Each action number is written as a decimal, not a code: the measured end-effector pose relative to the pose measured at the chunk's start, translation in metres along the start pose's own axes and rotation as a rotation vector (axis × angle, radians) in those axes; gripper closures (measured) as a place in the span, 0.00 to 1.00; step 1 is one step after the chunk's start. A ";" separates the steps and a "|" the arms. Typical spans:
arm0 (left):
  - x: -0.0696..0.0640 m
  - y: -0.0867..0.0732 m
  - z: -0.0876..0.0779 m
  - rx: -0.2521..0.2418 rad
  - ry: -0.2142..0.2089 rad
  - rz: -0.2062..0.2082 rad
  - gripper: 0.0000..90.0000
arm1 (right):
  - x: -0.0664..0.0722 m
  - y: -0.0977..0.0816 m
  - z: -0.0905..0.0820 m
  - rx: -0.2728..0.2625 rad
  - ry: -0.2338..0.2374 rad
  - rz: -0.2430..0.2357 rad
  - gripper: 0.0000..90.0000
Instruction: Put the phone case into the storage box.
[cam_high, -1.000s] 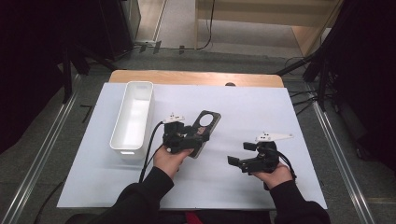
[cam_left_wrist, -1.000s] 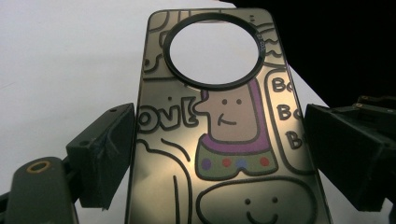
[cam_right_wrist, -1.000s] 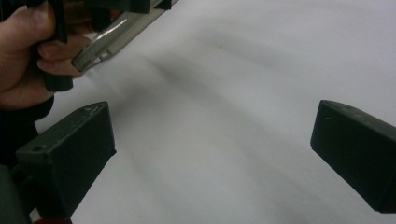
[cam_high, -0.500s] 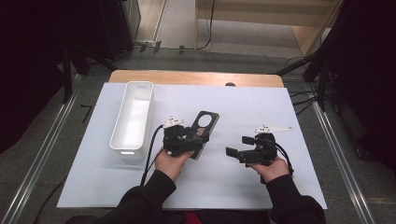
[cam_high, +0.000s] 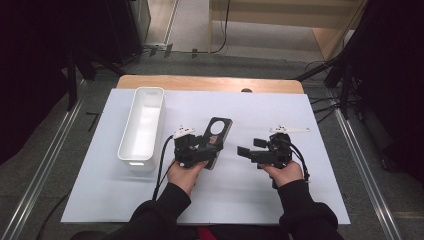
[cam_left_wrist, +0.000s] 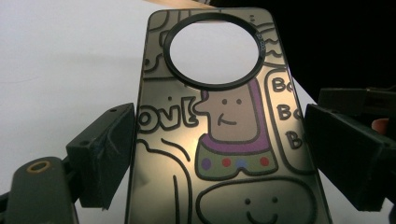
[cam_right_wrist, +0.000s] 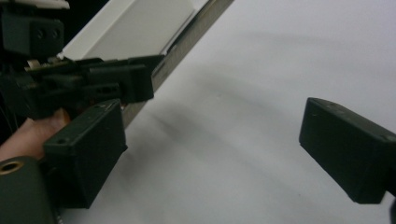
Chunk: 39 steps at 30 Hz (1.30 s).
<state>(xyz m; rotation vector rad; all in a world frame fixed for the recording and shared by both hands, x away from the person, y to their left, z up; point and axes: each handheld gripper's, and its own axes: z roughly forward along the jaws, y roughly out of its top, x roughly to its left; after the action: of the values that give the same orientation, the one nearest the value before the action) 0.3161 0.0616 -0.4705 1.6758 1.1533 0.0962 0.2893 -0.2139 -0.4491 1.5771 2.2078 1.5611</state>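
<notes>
High view: the right tool (cam_high: 243, 150), its jaws apart around nothing and just narrowing, now sits nearer the left tool (cam_high: 214, 147), which stays clenched on the dark cartoon-printed phone case (cam_high: 216, 136).

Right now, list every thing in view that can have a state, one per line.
Phone case: gripped by its long edges, its end with the round camera cutout pointing away from the person.
Left hand-held gripper: shut on the phone case.
Right hand-held gripper: open, nothing between its jaws, which have just been closing.
White bin: upright, empty.
</notes>
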 end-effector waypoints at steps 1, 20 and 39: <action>0.000 0.000 0.000 0.001 -0.001 -0.002 0.13 | 0.000 0.001 0.000 -0.005 0.005 0.011 0.07; -0.002 -0.004 0.003 -0.026 0.013 -0.020 0.13 | 0.002 0.020 0.015 -0.007 0.007 0.082 0.08; 0.000 -0.003 0.004 -0.044 0.025 -0.029 0.13 | 0.002 0.038 0.032 -0.008 0.023 0.147 0.16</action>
<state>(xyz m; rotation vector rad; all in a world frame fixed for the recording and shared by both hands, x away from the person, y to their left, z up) 0.3166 0.0591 -0.4747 1.6227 1.1861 0.1240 0.3312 -0.1908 -0.4374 1.7654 2.1384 1.6292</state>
